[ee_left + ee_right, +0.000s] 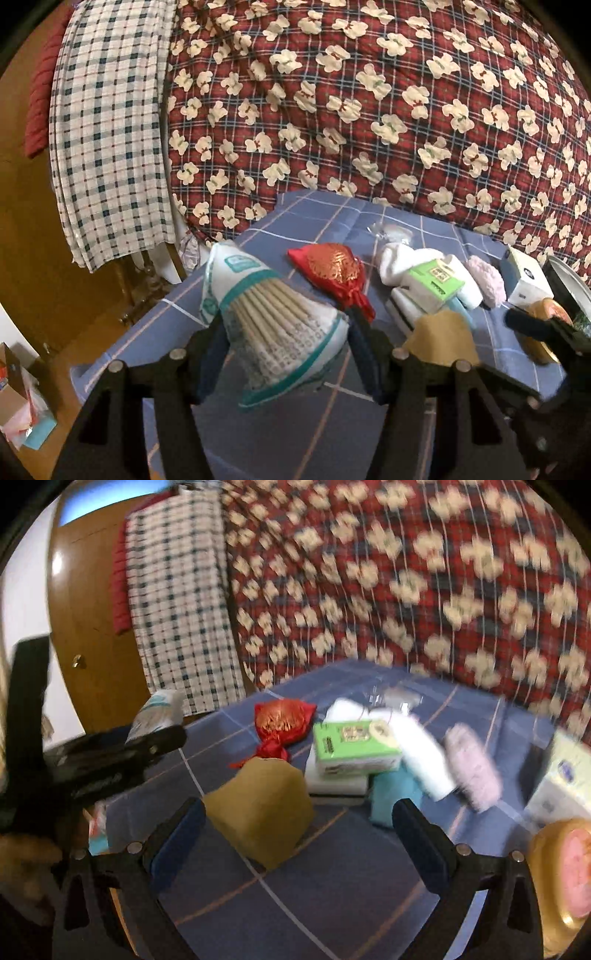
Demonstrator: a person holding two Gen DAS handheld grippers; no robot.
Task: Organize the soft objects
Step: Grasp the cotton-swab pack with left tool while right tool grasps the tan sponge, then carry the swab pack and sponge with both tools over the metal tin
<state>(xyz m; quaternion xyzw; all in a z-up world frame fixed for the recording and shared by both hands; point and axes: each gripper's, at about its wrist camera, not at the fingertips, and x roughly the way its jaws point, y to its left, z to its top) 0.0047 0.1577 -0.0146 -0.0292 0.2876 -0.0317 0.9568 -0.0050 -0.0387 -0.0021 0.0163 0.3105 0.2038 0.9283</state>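
Swab pack (273,325) between left tongs (286,354)

My left tongs (284,347) pinch a white and teal packet (273,325) of pale sticks, lower centre of frame, lifted and tilted. Right of it on the blue checked sheet (332,417) lie a red foil pouch (332,273), white rolled cloth (402,258), green tissue pack (436,284), pink fuzzy piece (485,282) and tan lump (441,341).
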